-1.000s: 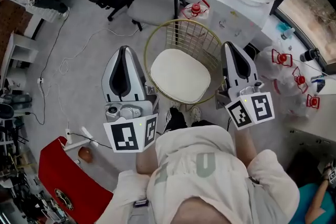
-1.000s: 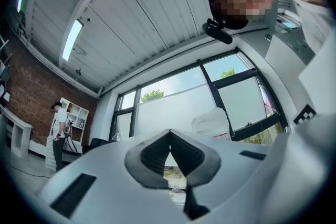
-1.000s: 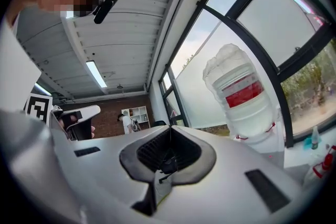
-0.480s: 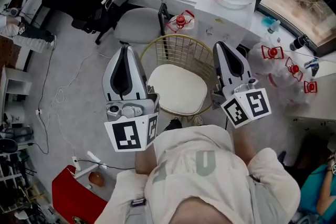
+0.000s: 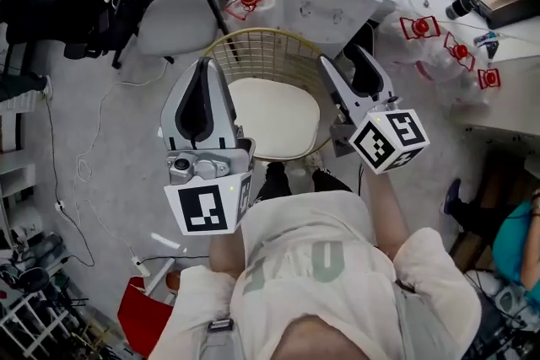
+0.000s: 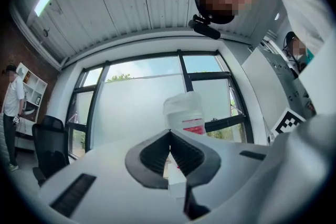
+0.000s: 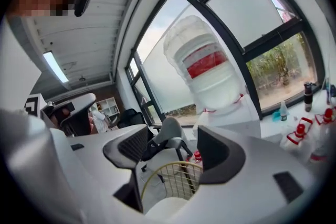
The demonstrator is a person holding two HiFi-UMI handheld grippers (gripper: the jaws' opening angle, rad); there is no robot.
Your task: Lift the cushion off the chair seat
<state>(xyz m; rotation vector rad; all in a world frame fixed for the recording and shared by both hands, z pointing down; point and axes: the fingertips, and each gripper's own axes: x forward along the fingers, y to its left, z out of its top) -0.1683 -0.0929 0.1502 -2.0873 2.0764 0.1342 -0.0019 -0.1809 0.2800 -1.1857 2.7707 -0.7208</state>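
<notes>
**Cushion on the seat, a gripper on each side**

The cushion (image 5: 272, 115) lies flat on the seat of the chair (image 5: 278, 55), untouched. My left gripper (image 5: 205, 63) hangs by its left side, fingers pressed together and empty. My right gripper (image 5: 344, 63) hangs by its right side. Its fingers have just been opening and now stand spread, with nothing between them.

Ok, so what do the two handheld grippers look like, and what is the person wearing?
Both the left gripper and right gripper have smooth white-grey shells tapering forward, with black ribbed pads inside the jaws. Each carries a white cube printed with black square markers. No cables show. The person wears a cream short-sleeved T-shirt with faded greenish print.
</notes>
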